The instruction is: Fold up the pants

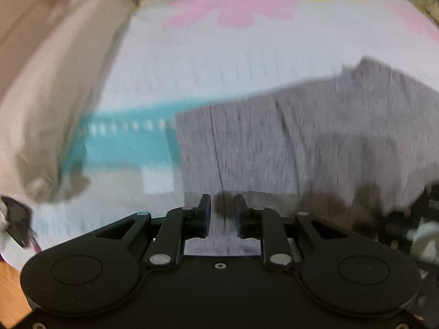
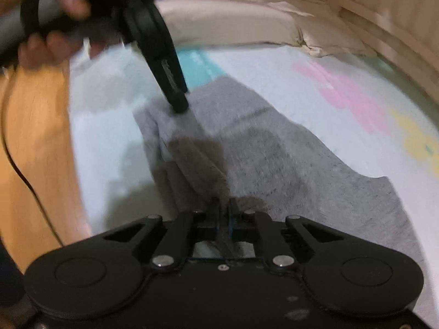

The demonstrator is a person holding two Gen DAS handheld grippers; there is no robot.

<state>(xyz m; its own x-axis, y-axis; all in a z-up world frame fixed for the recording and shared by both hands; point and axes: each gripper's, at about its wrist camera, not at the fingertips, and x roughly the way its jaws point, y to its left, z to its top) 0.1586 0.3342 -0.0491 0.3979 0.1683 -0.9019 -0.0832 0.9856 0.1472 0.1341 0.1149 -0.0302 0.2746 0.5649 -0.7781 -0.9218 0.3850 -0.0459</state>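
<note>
Matte black left gripper [image 1: 222, 213], blue-padded fingers [image 1: 207, 213], silver pivot screws, round embossed discs. Identical right gripper [image 2: 223, 213]. Bare hand [image 2: 52, 19], thin black cable [image 2: 16, 164] trailing.

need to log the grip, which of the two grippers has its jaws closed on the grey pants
The right gripper: its jaws are pinched together on the grey pants. The left gripper has a clear gap between its jaws.
</note>
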